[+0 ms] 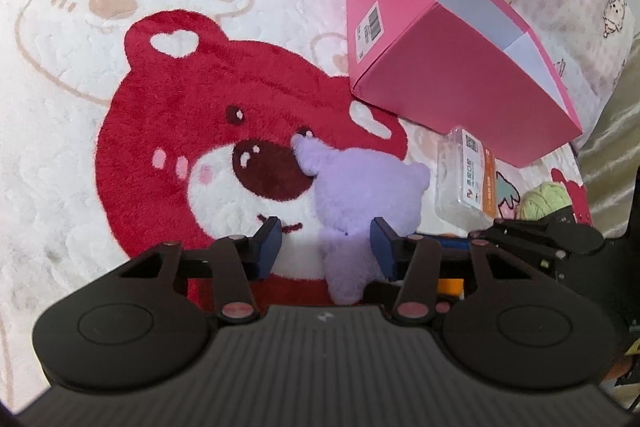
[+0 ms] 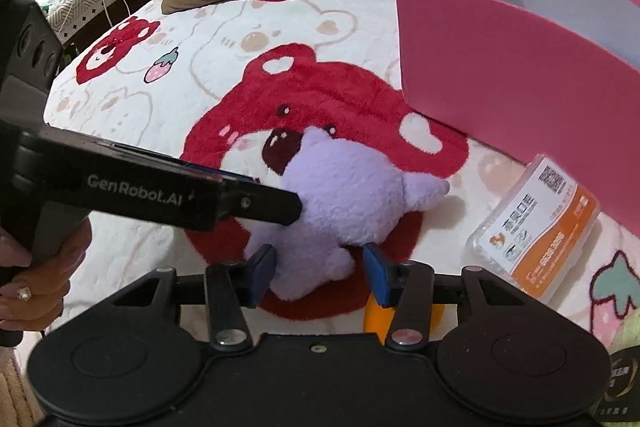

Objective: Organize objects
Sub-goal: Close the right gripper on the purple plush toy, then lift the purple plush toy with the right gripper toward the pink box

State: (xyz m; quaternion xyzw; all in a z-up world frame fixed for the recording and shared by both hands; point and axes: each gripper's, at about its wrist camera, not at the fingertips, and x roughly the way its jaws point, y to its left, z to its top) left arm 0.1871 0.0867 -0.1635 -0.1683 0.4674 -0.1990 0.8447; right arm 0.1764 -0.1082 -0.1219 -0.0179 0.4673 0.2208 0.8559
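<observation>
Currently, both the left gripper [image 1: 326, 247] and the right gripper [image 2: 320, 269] bracket the purple plush [image 2: 340, 195], jaws apart and unclamped, evidently for a shared lift.

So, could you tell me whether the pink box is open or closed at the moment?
Open. The pink box has no lid on it, and its pale inner walls show from above. Its floor is hidden, so whether anything is inside cannot be told.

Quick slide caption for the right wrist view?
Both grippers, right and left, close in on the purple plush lying on the bear blanket, pink box beyond.
</observation>
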